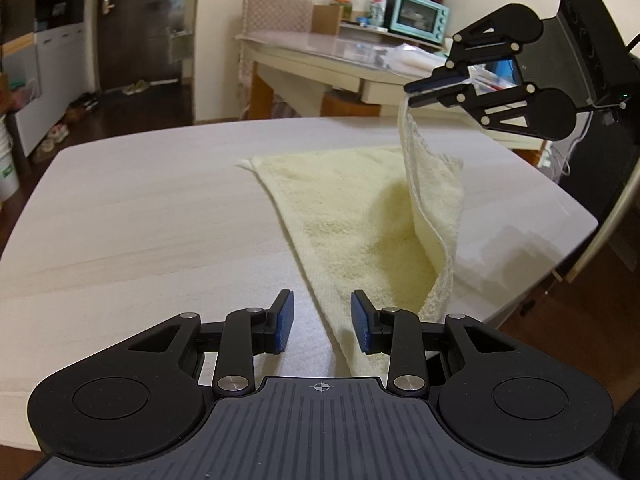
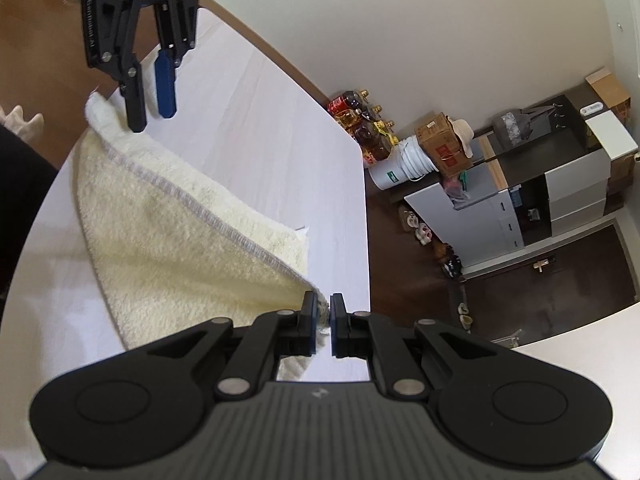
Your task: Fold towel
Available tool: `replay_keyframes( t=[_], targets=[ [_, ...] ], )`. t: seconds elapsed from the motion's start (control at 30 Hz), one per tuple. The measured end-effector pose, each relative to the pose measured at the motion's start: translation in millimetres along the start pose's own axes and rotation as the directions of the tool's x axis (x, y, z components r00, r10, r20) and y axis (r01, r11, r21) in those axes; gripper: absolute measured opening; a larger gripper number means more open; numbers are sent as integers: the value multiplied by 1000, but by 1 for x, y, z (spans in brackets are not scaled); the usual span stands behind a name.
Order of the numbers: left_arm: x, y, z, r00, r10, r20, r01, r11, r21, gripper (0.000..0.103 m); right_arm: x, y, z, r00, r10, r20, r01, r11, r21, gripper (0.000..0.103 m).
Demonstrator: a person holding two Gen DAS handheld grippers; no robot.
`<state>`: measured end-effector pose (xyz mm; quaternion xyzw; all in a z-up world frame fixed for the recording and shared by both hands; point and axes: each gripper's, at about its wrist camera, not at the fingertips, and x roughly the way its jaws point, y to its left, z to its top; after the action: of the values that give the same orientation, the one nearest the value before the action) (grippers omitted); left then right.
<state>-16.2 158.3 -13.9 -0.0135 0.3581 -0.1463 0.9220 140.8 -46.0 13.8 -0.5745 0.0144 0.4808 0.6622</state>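
A pale yellow towel lies on the light wood table, partly lifted. My right gripper is shut on one towel corner and holds it high above the table, so the right edge hangs in a steep fold. In the right wrist view the right gripper pinches that corner, and the towel slopes down to the table. My left gripper is open, low over the near towel corner, with the towel's edge between its fingers. It also shows in the right wrist view, open above the far corner.
Behind the table stands a second table with a teal toaster oven and jars. A dark door and shoes are at the left. A white bucket, a cardboard box, bottles and a grey cabinet stand on the floor.
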Motion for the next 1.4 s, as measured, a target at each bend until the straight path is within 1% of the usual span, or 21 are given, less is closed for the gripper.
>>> replay_keyframes(
  t=[0.2,0.37,0.53,0.73,0.87,1.1,1.4],
  targets=[
    [-1,-2,-6,1000,-3,-15,3,1000,0,35,0,-4,0,1000,24,1,-24,1000,-10,7],
    [-1,3,-7,1000,20,-18,-20,999,-37,35,7,-12,4,999,41,2,-41,999,-31,7],
    [1,3,-5,999,28,-23,-29,998,-50,35,10,-7,4,998,55,-1,-55,998,-43,7],
    [1,0,-4,998,56,-24,-57,997,-55,35,13,-4,3,998,63,-2,-63,997,-38,7],
    [3,-2,-3,997,77,-21,-78,996,-41,35,14,-4,3,998,64,-1,-64,997,-38,7],
    [4,-9,-3,995,99,-18,-99,995,20,35,20,-7,4,998,66,1,-66,997,-48,7],
    [5,-7,1,994,107,-12,-107,994,-9,35,34,-12,5,996,91,4,-90,994,-63,7]
  ],
)
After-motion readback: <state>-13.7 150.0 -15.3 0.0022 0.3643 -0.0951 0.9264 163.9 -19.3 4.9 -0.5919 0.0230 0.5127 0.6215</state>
